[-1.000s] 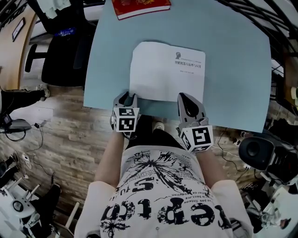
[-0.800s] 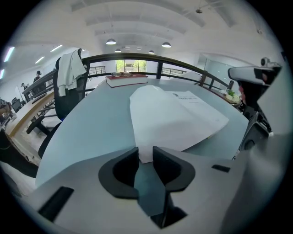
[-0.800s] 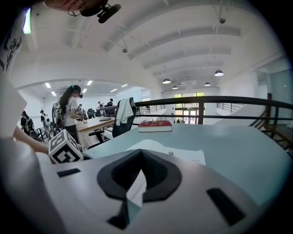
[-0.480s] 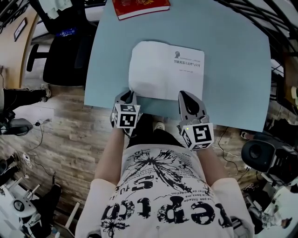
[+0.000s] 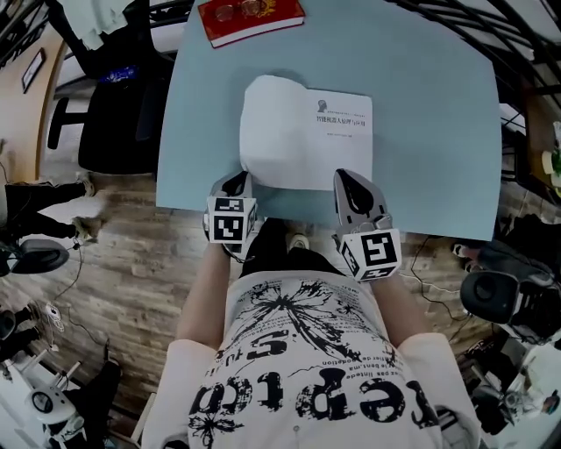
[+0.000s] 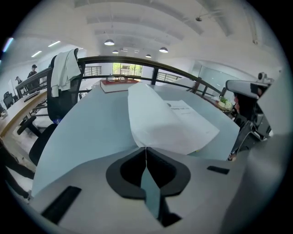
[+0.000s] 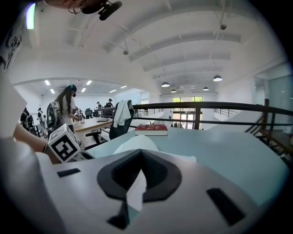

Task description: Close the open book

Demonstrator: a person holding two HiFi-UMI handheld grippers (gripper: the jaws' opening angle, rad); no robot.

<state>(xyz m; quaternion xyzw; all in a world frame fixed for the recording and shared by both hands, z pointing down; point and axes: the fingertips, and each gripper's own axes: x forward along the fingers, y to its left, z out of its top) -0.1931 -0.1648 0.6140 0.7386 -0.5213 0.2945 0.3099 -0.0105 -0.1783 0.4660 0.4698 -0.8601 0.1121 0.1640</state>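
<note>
The open book (image 5: 337,140) lies white on the pale blue table (image 5: 429,105), near its front edge. Its left leaf (image 5: 272,123) bulges up and curls toward the right. My left gripper (image 5: 238,181) sits at that leaf's near edge; its jaws have just been closing and now pinch the leaf. In the left gripper view the leaf (image 6: 160,123) rises straight out of the shut tips of that gripper (image 6: 145,148). My right gripper (image 5: 349,178) is shut, its tip at the book's near right edge. In the right gripper view its jaws (image 7: 140,151) meet, with the raised leaf (image 7: 135,144) just beyond.
A red book (image 5: 250,17) lies shut at the table's far edge. A black office chair (image 5: 114,105) stands off the table's left side. The person's legs and shirt fill the space below the front edge. A railing runs behind the table.
The left gripper has shut on the book's left leaf and risen slightly. The leaf has lifted off the flat spread and curled rightward. The right gripper has kept still.
</note>
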